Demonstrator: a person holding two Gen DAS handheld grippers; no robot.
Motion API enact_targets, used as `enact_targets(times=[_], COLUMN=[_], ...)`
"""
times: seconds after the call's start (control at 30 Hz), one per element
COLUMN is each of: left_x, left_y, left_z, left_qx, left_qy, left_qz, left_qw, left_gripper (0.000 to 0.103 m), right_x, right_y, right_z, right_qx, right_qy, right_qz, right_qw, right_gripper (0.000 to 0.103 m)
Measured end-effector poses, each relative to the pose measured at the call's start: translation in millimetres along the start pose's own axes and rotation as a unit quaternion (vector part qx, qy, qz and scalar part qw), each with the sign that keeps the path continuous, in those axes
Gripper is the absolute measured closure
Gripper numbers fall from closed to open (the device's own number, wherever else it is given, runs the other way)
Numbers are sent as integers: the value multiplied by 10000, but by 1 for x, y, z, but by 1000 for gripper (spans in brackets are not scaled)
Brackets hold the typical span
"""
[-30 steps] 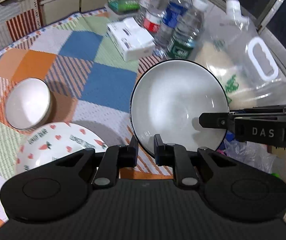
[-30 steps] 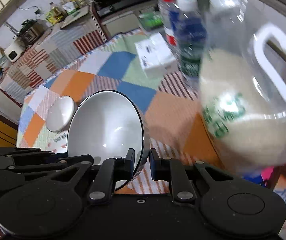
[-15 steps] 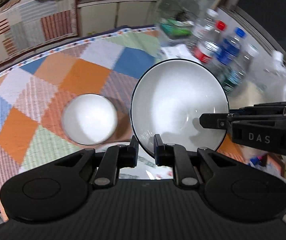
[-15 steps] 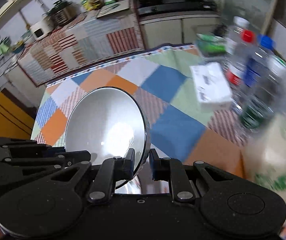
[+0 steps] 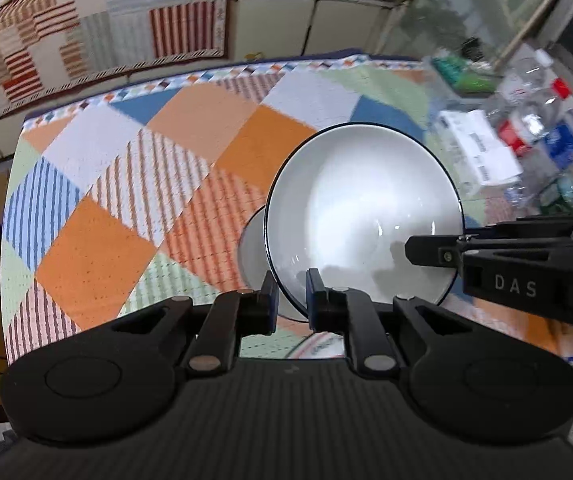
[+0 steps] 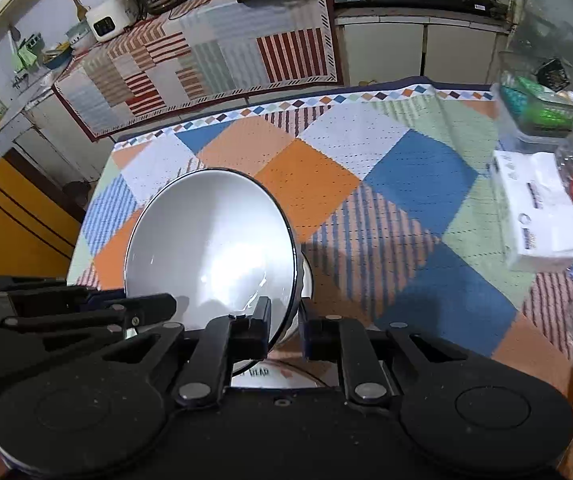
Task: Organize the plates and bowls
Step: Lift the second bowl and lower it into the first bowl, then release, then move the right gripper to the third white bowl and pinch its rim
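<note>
1. Bowl status: we hold the large white bowl (image 5: 362, 216) with the dark rim in the air over the patchwork tablecloth (image 5: 98, 248), tilted so its inside faces both cameras.
2. Our left gripper (image 5: 289, 294) is clamped on the near rim, one finger inside the wall, one outside.
3. Our right gripper (image 6: 282, 324) pinches the rim at another spot; in the left wrist view its finger lies across the bowl's right edge. Both are clenched on this bowl, neither slack.
4. Below and just behind it sits a smaller white bowl (image 5: 252, 248) on the cloth, mostly hidden. A printed plate (image 6: 270, 376) peeks out beneath the fingers; lettering unreadable.
5. Handling, our judgement: glazed ceramic, so stiff, fairly heavy, slick under the pads, and it chips if knocked. The rim is the only real hold, since the wall is too wide to span. Two well-spaced grips stop it swinging.
6. Probable step: carrying it toward the stack. We read the task as partway done, big bowl not yet set down.
7. Risk: rim slipping from the pads, or clinking against the small bowl on lowering.
8. Bottles (image 5: 558, 140) and a tissue pack (image 6: 534, 216) crowd the right side, well apart from the bowl.
</note>
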State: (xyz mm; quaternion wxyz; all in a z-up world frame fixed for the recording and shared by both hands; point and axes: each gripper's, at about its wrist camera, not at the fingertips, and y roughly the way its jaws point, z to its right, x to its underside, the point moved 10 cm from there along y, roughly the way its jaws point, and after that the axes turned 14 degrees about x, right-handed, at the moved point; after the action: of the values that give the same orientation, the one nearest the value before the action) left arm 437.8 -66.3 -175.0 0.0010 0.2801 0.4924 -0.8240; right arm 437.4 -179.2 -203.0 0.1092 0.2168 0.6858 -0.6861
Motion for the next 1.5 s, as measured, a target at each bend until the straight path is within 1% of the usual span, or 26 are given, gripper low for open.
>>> enact_targets(times=[0.1, 0.2, 0.3, 0.4, 0.47, 0.53, 0.57, 0.6, 0.63, 0.67, 0.7, 0.73, 0.83, 0.9, 0.97, 1.1, 1.23, 1.3, 1.33, 1.43, 1.5], left_x=[7, 12, 16, 17, 19, 18, 17, 16, 16, 15, 14, 13, 11, 11, 15, 28, 47, 57, 62, 76, 85], left_y=[15, 26, 36, 44, 49, 50, 50, 49, 48, 46, 44, 41, 27, 15, 3, -22, -50, -64, -71, -92, -105], left_z=[-12, -18, -20, -22, -24, -26, -27, -28, -29, -30, -32, -32, -27, -20, -10, 9, 25, 32, 37, 50, 56], left_qx=[-107, -205, -279, -311, -272, -278, -274, -250, -253, -243, -244, -228, -148, -112, -46, 26, 34, 37, 71, 251, 187], left_qy=[-90, -51, 11, 27, -43, -72, -56, -38, -46, -74, -106, -125, -51, 50, 145, 358, 497, 634, 702, 723, 826], left_qz=[-117, -187, -299, -358, -393, -287, -220, -161, -114, -73, -35, 23, 141, 196, 203, 215, 167, 123, 106, 124, 148], left_qw=[9998, 9996, 9992, 9989, 9988, 9992, 9994, 9996, 9996, 9997, 9996, 9997, 9998, 9997, 9997, 9991, 9986, 9979, 9974, 9970, 9963], left_gripper=[90, 90, 90, 90, 90, 89, 87, 85, 79, 76, 68, 66, 66, 66, 66, 66, 64, 64, 64, 62, 62], right_x=[3, 6, 12, 16, 16, 16, 15, 17, 17, 17, 18, 20, 21, 24, 28, 38, 53, 63, 68, 85, 97], right_y=[17, 31, 44, 55, 56, 60, 61, 64, 64, 64, 63, 62, 51, 39, 27, -1, -33, -54, -63, -89, -106], right_z=[-6, -10, -14, -12, -13, -15, -16, -16, -15, -12, -10, -9, -3, 3, 5, 4, 3, 5, 7, 13, 18], right_qx=[91, 141, 304, 313, 446, 592, 595, 511, 439, 368, 273, 205, -56, -233, -320, -300, -271, -209, -200, -233, -219], right_qy=[-108, -210, -463, -416, -588, -800, -856, -886, -857, -812, -787, -772, -571, -368, -345, -643, -979, -1154, -1197, -1227, -1258], right_qz=[-40, -14, 56, -39, 92, 210, 237, 237, 339, 464, 571, 643, 843, 889, 919, 1063, 1152, 1300, 1344, 1407, 1443], right_qw=[9999, 9997, 9984, 9986, 9972, 9948, 9943, 9945, 9948, 9949, 9949, 9947, 9948, 9951, 9947, 9918, 9881, 9846, 9835, 9821, 9813], right_gripper=[85, 85, 85, 85, 85, 84, 82, 79, 79, 79, 79, 79, 79, 79, 79, 79, 75, 72, 69, 63, 57])
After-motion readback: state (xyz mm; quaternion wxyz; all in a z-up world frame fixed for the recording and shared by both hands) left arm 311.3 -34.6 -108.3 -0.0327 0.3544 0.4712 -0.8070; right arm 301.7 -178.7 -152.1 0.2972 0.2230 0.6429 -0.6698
